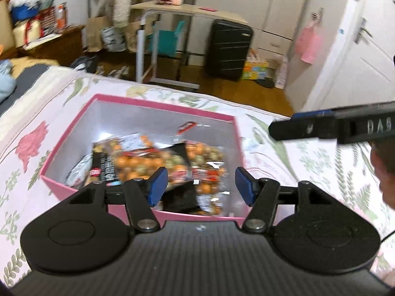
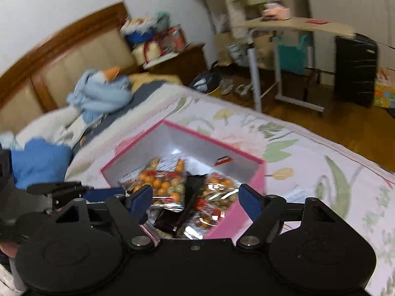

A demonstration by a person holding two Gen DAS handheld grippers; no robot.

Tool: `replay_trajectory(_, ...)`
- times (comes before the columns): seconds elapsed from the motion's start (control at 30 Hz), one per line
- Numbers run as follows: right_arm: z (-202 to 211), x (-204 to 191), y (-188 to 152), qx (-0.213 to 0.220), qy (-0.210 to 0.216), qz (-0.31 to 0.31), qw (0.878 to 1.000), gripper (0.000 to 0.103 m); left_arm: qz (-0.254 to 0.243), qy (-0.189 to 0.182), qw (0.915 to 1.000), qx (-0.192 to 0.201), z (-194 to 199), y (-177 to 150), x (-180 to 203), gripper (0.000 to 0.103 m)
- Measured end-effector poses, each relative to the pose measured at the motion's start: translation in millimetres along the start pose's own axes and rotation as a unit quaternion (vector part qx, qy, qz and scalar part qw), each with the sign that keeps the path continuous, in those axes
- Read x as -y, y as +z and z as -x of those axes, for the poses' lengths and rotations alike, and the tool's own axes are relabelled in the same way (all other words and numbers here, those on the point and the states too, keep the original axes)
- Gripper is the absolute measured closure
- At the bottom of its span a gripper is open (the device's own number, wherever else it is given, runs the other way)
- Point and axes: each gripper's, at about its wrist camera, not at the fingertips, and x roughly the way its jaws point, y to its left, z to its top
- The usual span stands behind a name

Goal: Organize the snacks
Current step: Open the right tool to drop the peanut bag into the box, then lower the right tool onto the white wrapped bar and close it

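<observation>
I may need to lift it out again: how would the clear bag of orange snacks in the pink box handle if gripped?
The clear snack bag looks like thin glossy film, so it would probably be floppy and sag from a corner pinch. Its glare suggests a slippery surface. The loose round pieces inside would likely shift. It lies in the pink box.

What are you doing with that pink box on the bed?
A person is tidying snacks with a claw in each hand. The pink box sits on the flowery bedspread with snack bags already inside. The left claw and right claw both hover over it, open and holding nothing.
</observation>
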Motion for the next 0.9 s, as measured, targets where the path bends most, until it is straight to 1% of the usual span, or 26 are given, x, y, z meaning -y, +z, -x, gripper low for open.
replay_trajectory(0.03, 5, 5, -1, 0.002, -0.002, -0.01, 1.0, 0.032, -0.008, -0.007, 0.9999, 0.0, 1, 1, 8, 0.049)
replay_trajectory(0.1, 16, 18, -5, 0.008, -0.003, -0.03, 1.0, 0.036, -0.024, -0.017, 0.9996, 0.0, 3, 4, 27, 0.051)
replay_trajectory(0.27, 29, 44, -17, 0.02, -0.014, -0.064, 0.998, 0.036, -0.057, -0.044, 0.9974, -0.009, -7, 8, 73, 0.054)
replay_trajectory(0.33, 28, 56, -21, 0.027, -0.015, -0.079, 0.996, 0.036, -0.054, -0.041, 0.9975, -0.02, -19, 9, 91, 0.055)
replay_trajectory(0.4, 24, 70, -23, 0.031, -0.017, -0.09, 0.995, 0.036, -0.037, -0.038, 0.9982, -0.028, -34, 8, 106, 0.055)
replay_trajectory(0.5, 11, 93, -26, 0.025, -0.013, -0.101, 0.995, 0.036, -0.01, -0.017, 0.9994, -0.027, -56, 3, 125, 0.055)
replay_trajectory(0.6, -11, 118, -28, 0.019, -0.011, -0.111, 0.994, 0.036, 0.015, 0.017, 0.9997, -0.003, -82, -4, 139, 0.055)
replay_trajectory(0.67, -28, 135, -30, 0.017, -0.004, -0.116, 0.993, 0.036, 0.031, 0.04, 0.9987, 0.001, -103, -10, 145, 0.055)
replay_trajectory(0.73, -44, 148, -32, 0.01, 0.004, -0.114, 0.993, 0.036, 0.049, 0.056, 0.9973, 0.003, -122, -16, 150, 0.055)
replay_trajectory(0.83, -71, 165, -36, 0.007, 0.02, -0.101, 0.995, 0.036, 0.056, 0.086, 0.9945, 0.018, -145, -23, 155, 0.055)
replay_trajectory(0.9, -87, 175, -37, 0.005, 0.033, -0.098, 0.995, 0.036, 0.06, 0.098, 0.9928, 0.031, -158, -27, 156, 0.055)
